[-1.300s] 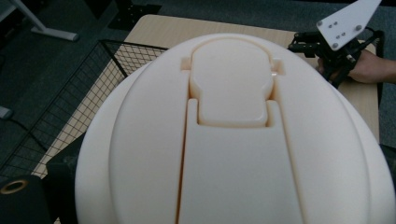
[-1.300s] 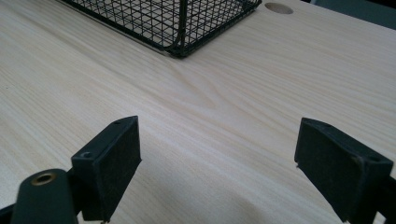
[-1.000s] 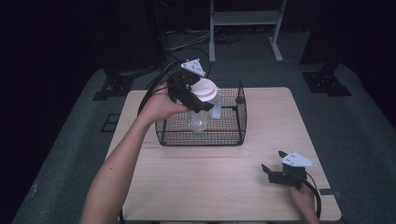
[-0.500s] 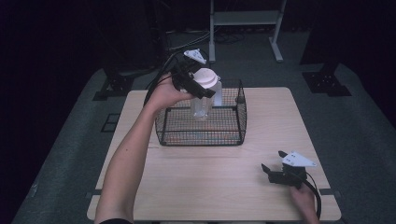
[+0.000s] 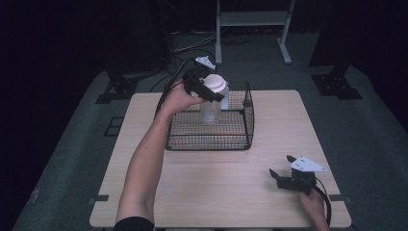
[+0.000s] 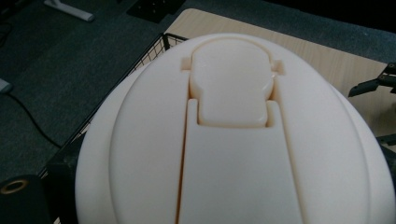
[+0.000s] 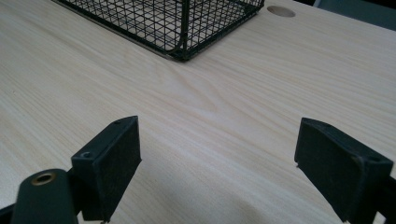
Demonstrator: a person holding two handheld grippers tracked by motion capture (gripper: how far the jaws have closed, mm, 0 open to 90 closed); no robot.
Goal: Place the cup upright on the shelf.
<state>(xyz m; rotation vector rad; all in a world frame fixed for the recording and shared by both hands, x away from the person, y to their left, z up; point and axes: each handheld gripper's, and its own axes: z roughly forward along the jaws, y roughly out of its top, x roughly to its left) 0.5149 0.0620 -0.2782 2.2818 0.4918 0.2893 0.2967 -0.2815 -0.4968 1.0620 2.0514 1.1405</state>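
We hold the bottle (image 5: pixel 211 103) upright over the wire basket (image 5: pixel 248 126) | left gripper (image 5: pixel 208 87) clamped at its cap | right gripper (image 5: pixel 281 177) wide open, empty, well apart.

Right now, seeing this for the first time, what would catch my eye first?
Probably the clear bottle with its big cream lid, held by the left gripper above the black wire basket at the far side of the wooden table. Near the front right corner, the right gripper rests with its jaws wide open, holding nothing.

Cream-lidded clear bottle (image 5: pixel 211 98), black wire basket (image 5: pixel 240 140), pale wood-grain table (image 5: pixel 211 187), black claws.
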